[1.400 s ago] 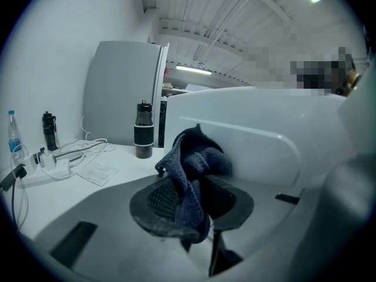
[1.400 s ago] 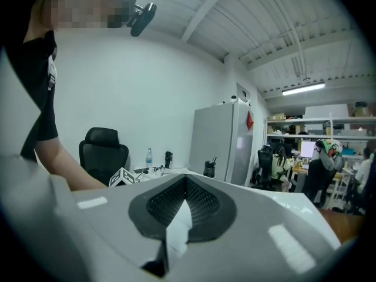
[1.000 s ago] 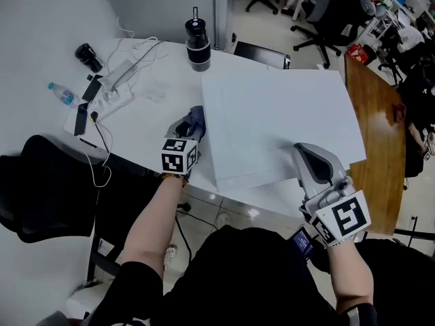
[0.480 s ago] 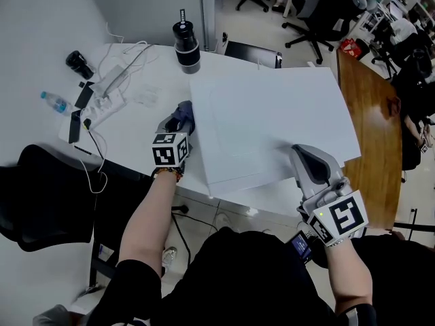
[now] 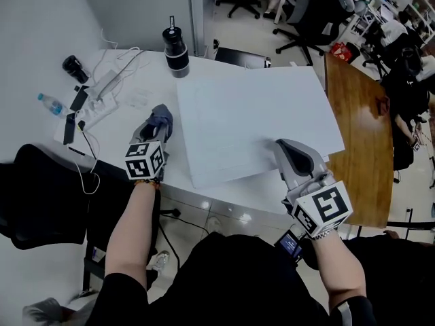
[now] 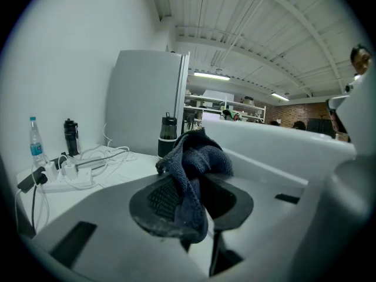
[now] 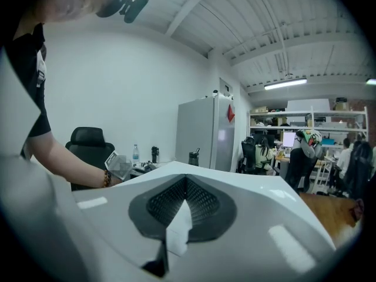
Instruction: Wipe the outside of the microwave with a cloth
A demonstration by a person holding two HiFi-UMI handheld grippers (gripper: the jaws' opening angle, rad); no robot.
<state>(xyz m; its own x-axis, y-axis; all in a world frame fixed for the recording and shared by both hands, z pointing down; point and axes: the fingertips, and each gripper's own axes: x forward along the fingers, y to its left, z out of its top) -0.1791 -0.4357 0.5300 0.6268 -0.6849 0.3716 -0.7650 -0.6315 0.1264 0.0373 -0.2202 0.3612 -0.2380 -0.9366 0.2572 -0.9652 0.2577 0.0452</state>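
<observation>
A person, seen from above, is standing at a white table (image 5: 122,128) and holding a two-jaw gripper in each hand. A large white microwave (image 5: 258,114) is sitting on the table, its flat top filling the middle of the head view.

The left gripper (image 5: 162,114) is pointing forward just beside the microwave's left side, with a thin strip of table showing between them. Its jaws are pinching a dark blue cloth (image 6: 197,160), which is bunching up above the pads and hanging down over one of them. The microwave's pale side wall is running along the right of the left gripper view, close behind the cloth.

The right gripper (image 5: 284,148) is reaching over the front right part of the microwave's top. Its jaws are pressed together at the tips, with nothing between them.

Behind the left gripper, a white power strip (image 5: 102,87) with trailing cables, a clear water bottle (image 5: 51,103) and a dark flask (image 5: 176,49) are sitting on the table. A black office chair (image 5: 41,195) is standing at the person's left
</observation>
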